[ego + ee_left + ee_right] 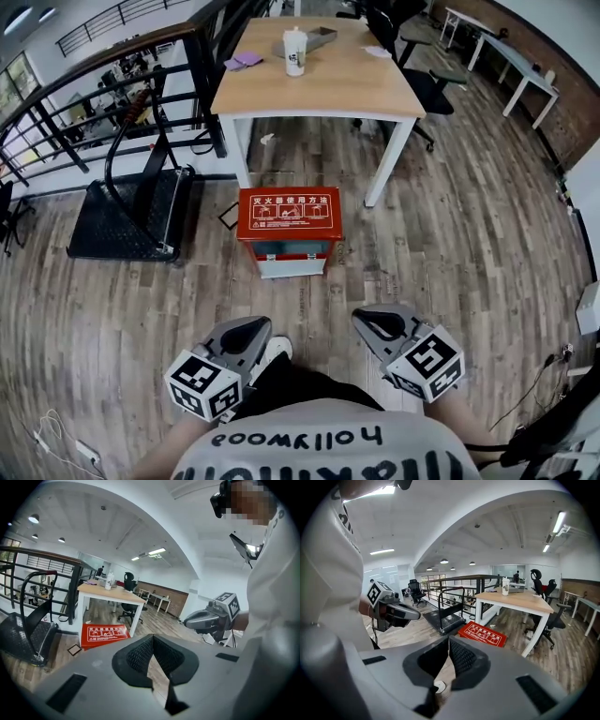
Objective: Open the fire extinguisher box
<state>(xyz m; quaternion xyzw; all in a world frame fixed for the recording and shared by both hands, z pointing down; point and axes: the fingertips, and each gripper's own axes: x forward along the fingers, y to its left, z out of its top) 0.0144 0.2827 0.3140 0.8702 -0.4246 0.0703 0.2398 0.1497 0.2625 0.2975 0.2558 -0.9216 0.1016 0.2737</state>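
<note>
The red fire extinguisher box (289, 212) stands on the wood floor in front of a table leg, lid down, with white print on its top. It also shows in the left gripper view as the red box (104, 633) and in the right gripper view as the red box (483, 633). My left gripper (253, 330) and right gripper (368, 322) hover side by side near my body, well short of the box and touching nothing. Both are shut with nothing between the pads, as seen at the left jaws' tips (152, 639) and the right jaws' tips (449, 641).
A wooden table (319, 84) with a cup (294, 52) stands just behind the box. A black platform trolley (131, 217) sits to the left by a railing (84, 103). An office chair (429, 86) is at the right. Cables (56, 441) lie near my left foot side.
</note>
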